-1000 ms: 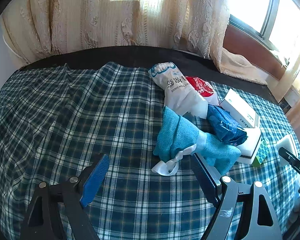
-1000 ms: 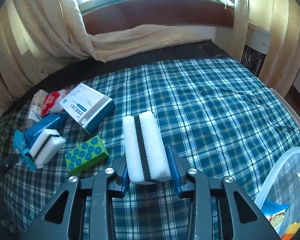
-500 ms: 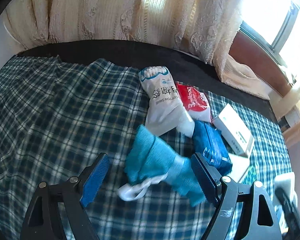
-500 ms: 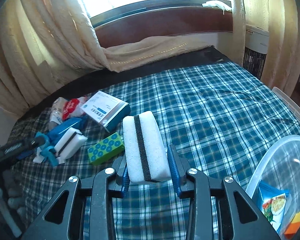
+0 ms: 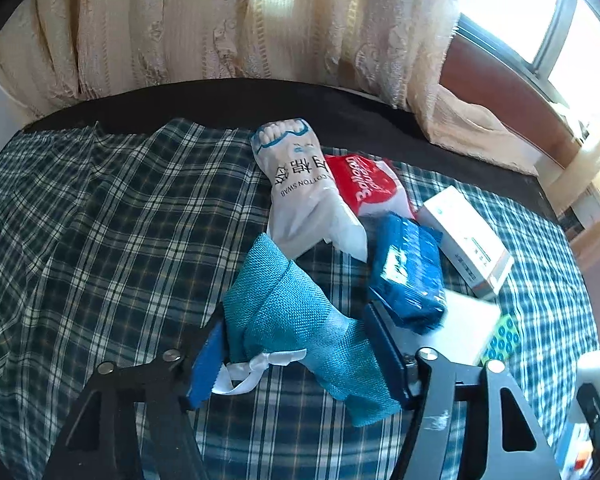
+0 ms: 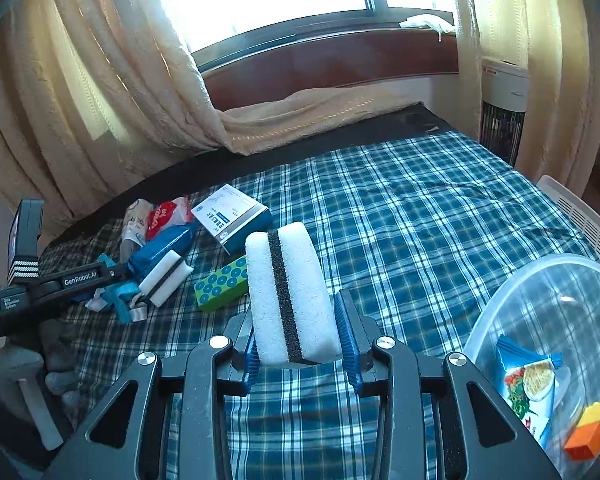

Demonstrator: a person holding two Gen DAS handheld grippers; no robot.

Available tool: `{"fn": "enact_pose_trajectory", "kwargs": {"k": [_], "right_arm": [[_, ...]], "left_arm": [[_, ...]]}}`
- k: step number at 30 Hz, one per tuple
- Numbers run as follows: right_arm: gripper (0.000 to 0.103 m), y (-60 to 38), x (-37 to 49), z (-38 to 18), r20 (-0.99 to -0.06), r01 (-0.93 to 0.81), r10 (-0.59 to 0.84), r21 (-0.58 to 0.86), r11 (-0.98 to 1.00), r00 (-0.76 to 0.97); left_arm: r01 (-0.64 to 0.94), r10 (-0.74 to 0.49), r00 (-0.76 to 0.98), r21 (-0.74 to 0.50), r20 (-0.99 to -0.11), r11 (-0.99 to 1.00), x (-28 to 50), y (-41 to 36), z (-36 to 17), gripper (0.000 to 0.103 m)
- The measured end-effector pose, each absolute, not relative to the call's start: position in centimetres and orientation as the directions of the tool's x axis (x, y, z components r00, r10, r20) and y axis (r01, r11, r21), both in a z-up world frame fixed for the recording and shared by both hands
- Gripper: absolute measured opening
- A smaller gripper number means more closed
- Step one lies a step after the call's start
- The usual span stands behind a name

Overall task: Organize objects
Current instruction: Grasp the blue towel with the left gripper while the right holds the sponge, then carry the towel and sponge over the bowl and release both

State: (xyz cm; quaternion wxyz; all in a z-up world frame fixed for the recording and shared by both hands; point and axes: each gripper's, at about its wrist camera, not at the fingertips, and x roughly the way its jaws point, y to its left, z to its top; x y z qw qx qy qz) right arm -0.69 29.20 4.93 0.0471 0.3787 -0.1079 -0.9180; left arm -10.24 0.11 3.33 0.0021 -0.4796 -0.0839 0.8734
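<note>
A teal woven cloth [image 5: 284, 308] tied with a white ribbon lies on the plaid bedspread [image 5: 100, 240]. My left gripper [image 5: 296, 354] is closing on it, and both blue pads touch its sides. The right wrist view shows that gripper [image 6: 116, 278] at the left, over the same cloth [image 6: 118, 306]. My right gripper [image 6: 300, 332] is shut on a white sponge with a black stripe [image 6: 288, 288], held above the bed.
Behind the cloth lie a cotton swab bag [image 5: 304, 200], a red pack [image 5: 364, 184], a blue pack [image 5: 408, 268], a white box [image 5: 464, 240], a second sponge [image 5: 468, 320] and a green block [image 5: 504, 338]. A clear tub [image 6: 500, 308] with a snack packet stands at the right.
The left jaws have narrowed around the teal cloth, which now sits between the pads. The right gripper has drifted with its sponge, and the clear tub shows more.
</note>
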Motion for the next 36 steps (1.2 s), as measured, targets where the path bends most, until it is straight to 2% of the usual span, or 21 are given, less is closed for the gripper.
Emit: {"fn": "enact_pose_trajectory", "kwargs": {"k": [1,6,19,36], "right_arm": [[0.035,29.3,-0.5,4.9,-0.684,0.003,-0.167,0.235,-0.972,-0.71],[0.035,30.0,0.7,5.5,-0.67,-0.017,-0.158,0.247,-0.969,-0.725],[0.035,32.1,4.0,6.5,-0.649,-0.078,-0.11,0.253,-0.964,-0.753],[0.035,41.5,8.5,6.6,-0.647,-0.284,0.053,0.258,-0.923,-0.76]], "left_arm": [[0.07,0.085,-0.549,-0.148,-0.831,-0.987,-9.7,0.0,3.6,0.061],[0.044,0.105,-0.566,-0.157,-0.818,-0.987,-8.3,-0.3,4.5,0.056],[-0.085,0.178,-0.634,-0.161,-0.753,-0.983,-4.6,2.5,8.6,0.056],[-0.301,0.303,-0.603,-0.141,-0.738,-0.943,-1.2,11.6,10.2,0.056]]}}
